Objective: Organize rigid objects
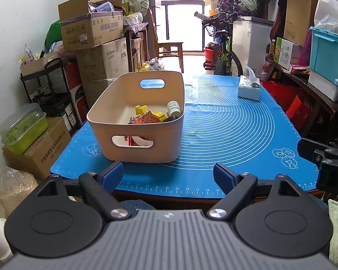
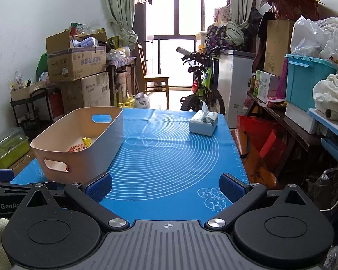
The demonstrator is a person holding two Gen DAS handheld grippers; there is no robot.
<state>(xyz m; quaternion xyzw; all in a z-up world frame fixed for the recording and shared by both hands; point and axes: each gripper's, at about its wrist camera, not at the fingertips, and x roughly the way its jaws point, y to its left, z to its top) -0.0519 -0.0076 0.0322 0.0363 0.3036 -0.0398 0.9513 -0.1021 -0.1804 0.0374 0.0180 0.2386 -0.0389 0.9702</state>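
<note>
A beige plastic bin (image 1: 115, 103) (image 2: 63, 135) with cut-out handles stands on the left part of the blue mat (image 1: 232, 130) (image 2: 169, 153). Inside it lie a yellow toy (image 1: 142, 109) (image 2: 87, 140), a red patterned packet (image 1: 146, 119) (image 2: 77, 147), a white bottle (image 1: 173, 108) and a dark object beside it. My left gripper (image 1: 169, 175) hovers open at the mat's near edge, just in front of the bin, with nothing between its blue pads. My right gripper (image 2: 166, 187) hangs open over the near part of the mat, right of the bin, also empty.
A tissue box (image 1: 249, 87) (image 2: 204, 122) sits at the mat's far right. Stacked cardboard boxes (image 1: 94, 36), a black cart and a green lidded container (image 1: 22, 128) crowd the left. A bicycle (image 2: 202, 87), a white cabinet and loaded shelves with a blue crate (image 2: 304, 81) line the right.
</note>
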